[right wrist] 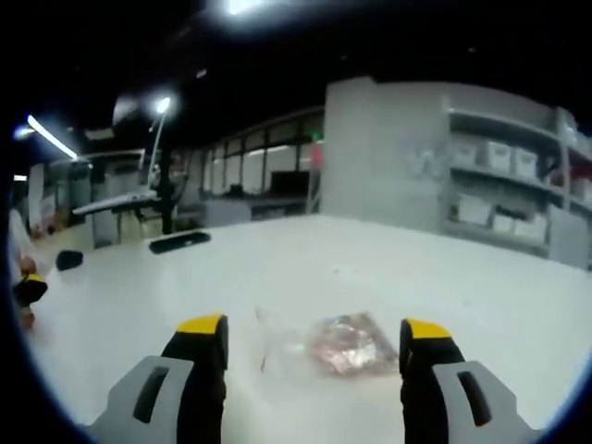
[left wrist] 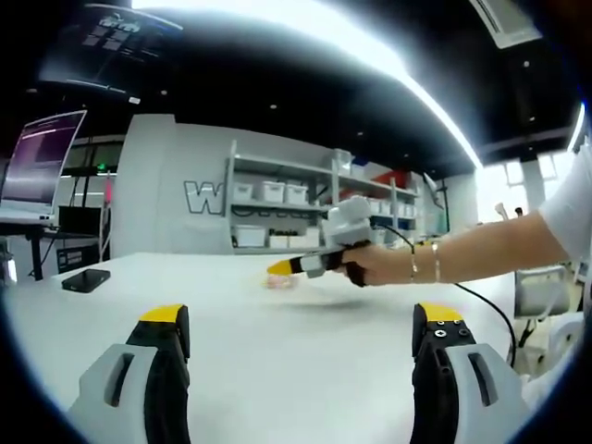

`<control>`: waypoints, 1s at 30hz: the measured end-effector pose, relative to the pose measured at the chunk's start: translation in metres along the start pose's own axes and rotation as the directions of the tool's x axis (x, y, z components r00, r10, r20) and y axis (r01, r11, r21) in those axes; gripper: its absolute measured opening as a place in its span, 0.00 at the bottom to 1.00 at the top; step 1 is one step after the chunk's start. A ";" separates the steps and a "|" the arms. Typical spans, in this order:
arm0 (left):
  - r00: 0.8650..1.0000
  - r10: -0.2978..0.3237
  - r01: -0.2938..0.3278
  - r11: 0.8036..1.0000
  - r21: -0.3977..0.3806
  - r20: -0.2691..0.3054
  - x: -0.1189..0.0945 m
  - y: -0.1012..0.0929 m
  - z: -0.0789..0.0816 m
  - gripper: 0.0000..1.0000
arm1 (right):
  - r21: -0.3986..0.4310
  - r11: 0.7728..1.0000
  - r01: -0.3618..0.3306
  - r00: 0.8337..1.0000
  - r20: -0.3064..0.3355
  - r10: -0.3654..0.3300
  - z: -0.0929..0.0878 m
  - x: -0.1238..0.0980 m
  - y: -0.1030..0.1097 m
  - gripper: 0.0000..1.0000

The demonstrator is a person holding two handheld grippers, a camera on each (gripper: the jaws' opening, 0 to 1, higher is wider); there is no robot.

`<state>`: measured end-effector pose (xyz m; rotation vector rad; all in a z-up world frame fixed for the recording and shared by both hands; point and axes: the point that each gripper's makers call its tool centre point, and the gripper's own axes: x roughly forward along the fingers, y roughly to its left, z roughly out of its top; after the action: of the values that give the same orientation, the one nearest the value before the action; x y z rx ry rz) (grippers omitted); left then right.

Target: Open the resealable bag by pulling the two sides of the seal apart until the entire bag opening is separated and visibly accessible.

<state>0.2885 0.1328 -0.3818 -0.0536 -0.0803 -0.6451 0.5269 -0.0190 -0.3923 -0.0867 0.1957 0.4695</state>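
Observation:
A clear resealable bag (right wrist: 328,344) with reddish contents lies flat on the white table (right wrist: 305,268), just ahead of my right gripper (right wrist: 314,338), between its two yellow-tipped jaws. That gripper is open and holds nothing. In the left gripper view the bag (left wrist: 280,280) is a small pinkish patch far across the table. My right gripper (left wrist: 282,267) reaches toward it from the right, held by a person's hand (left wrist: 375,266). My left gripper (left wrist: 303,324) stands open over bare table, well short of the bag.
A dark phone (left wrist: 85,279) lies on the table at the left; it shows as a dark slab (right wrist: 179,241) in the right gripper view. A monitor (left wrist: 42,157) stands at the far left. Shelves with white bins (left wrist: 282,208) line the back wall.

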 end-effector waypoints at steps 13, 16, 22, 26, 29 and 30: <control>1.000 -0.002 0.002 1.000 0.000 -0.001 0.001 0.001 0.001 1.00 | 0.032 0.999 0.039 0.999 0.023 -0.040 0.003 -0.025 -0.004 0.79; 1.000 -0.002 0.002 1.000 -0.001 -0.001 0.001 0.001 0.001 1.00 | 0.028 0.999 0.039 0.999 0.027 -0.039 0.005 -0.030 -0.001 0.79; 1.000 -0.004 0.004 1.000 -0.008 0.002 0.001 0.002 0.002 1.00 | 0.024 0.999 0.034 0.999 0.039 -0.035 0.007 -0.038 0.007 0.77; 1.000 -0.004 0.004 1.000 -0.007 0.002 0.001 0.002 0.002 1.00 | 0.026 0.999 0.036 0.999 0.039 -0.037 0.008 -0.038 0.003 0.77; 1.000 -0.004 0.004 1.000 -0.006 0.001 0.001 0.002 0.001 1.00 | 0.029 0.999 0.038 0.998 0.042 -0.039 0.006 -0.042 0.002 0.76; 1.000 -0.004 0.004 1.000 -0.006 0.002 0.001 0.002 0.001 1.00 | 0.030 0.999 0.039 0.998 0.042 -0.040 0.006 -0.043 0.001 0.76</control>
<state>0.2903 0.1343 -0.3804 -0.0597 -0.0802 -0.6491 0.4901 -0.0364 -0.3778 -0.0523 0.1589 0.4283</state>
